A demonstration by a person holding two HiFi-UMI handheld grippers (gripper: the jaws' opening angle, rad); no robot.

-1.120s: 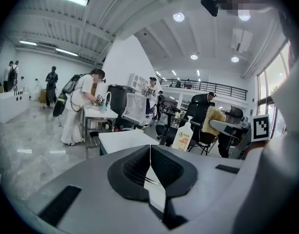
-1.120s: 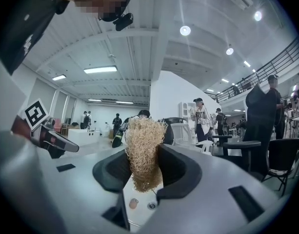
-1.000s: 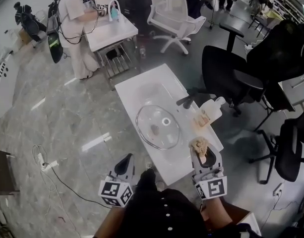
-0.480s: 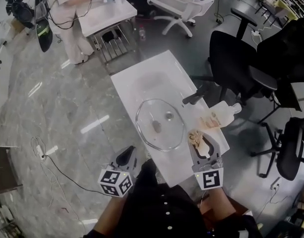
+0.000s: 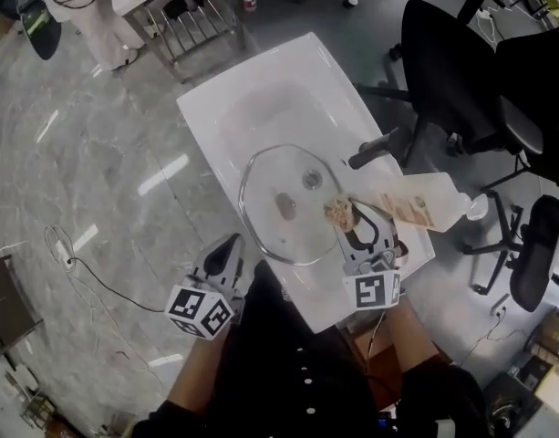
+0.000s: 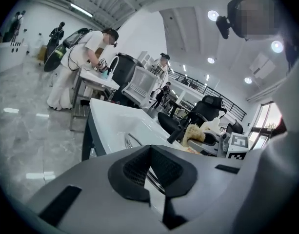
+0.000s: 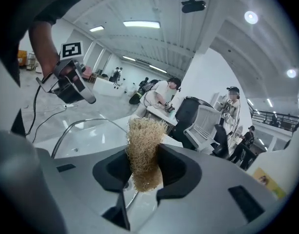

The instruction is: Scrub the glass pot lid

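Both tools moved in on the glass lid (image 5: 274, 185), flat on the bench (image 5: 261, 89). Right tool (image 5: 347, 222) clamps a scrubber (image 5: 336, 212) at its right rim; left tool (image 5: 227, 252) is closed, empty, beside the near rim. Looks like the approach step, so next: press scrubber onto the glass, steady the lid.

Right gripper (image 7: 143, 165) clamped on tan fibrous scrubber (image 7: 143, 140), tuft standing upright above dark pads. Behind it, glass pot lid (image 7: 86, 138) lies flat on white counter (image 7: 47, 133), metal rim arcing left of scrubber. Upper left: left gripper (image 7: 89, 99) above lid's far side, marker cube on top, held by bare forearm. Background: person in white (image 7: 161, 95) bent over white table, white mesh chair (image 7: 205, 123), ceiling strip lights (image 7: 142, 24).
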